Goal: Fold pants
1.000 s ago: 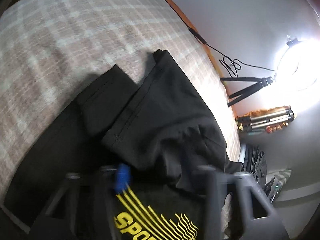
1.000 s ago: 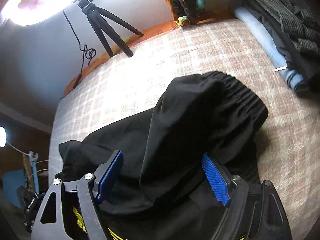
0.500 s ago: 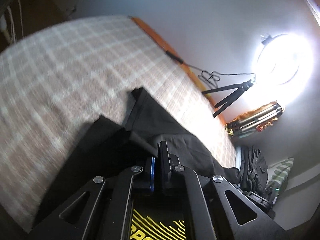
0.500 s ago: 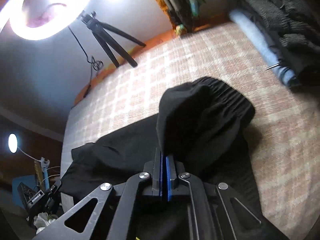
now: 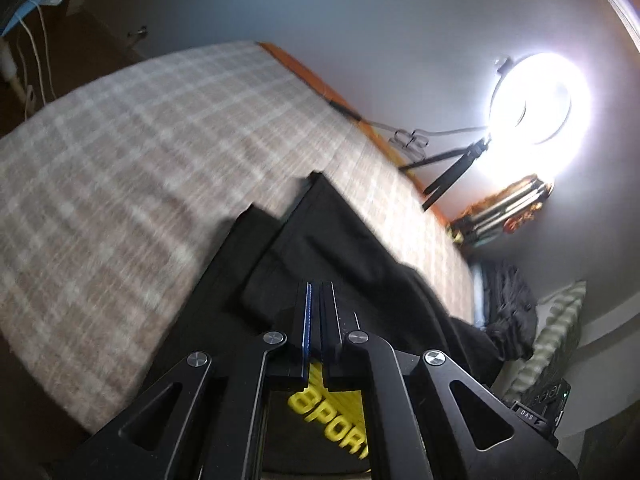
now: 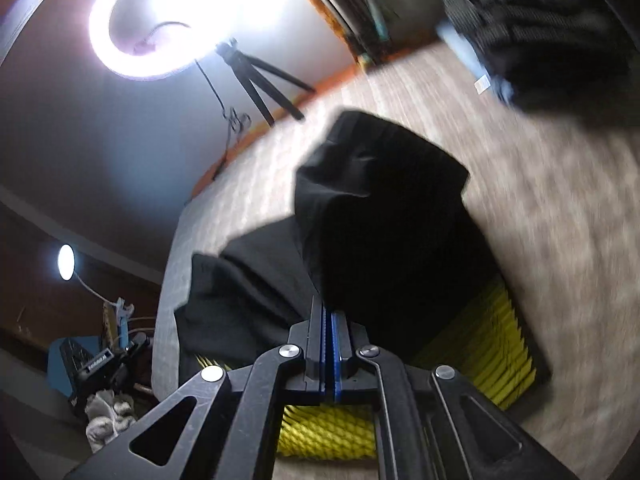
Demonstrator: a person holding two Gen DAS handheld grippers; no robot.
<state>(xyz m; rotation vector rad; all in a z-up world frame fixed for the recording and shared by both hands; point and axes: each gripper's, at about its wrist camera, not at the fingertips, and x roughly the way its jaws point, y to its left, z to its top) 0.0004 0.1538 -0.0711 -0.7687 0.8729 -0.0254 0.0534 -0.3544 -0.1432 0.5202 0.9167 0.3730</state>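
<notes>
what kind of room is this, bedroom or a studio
Probably a bedroom set up for filming: a bed with a checked cover, piled clothes at its far end, and a ring light on a tripod.

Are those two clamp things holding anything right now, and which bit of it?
Both are shut on the black pants. The left tool pinches the leg end; the right tool pinches fabric at the waistband end.

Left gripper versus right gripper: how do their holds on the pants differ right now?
The left gripper pinches fabric with the two leg cuffs ahead of it; the right gripper pinches a raised bunch of the pants. The left's cloth lies flatter on the plaid bedcover; the right's stands up, draped. Both are closed on black fabric.
</notes>
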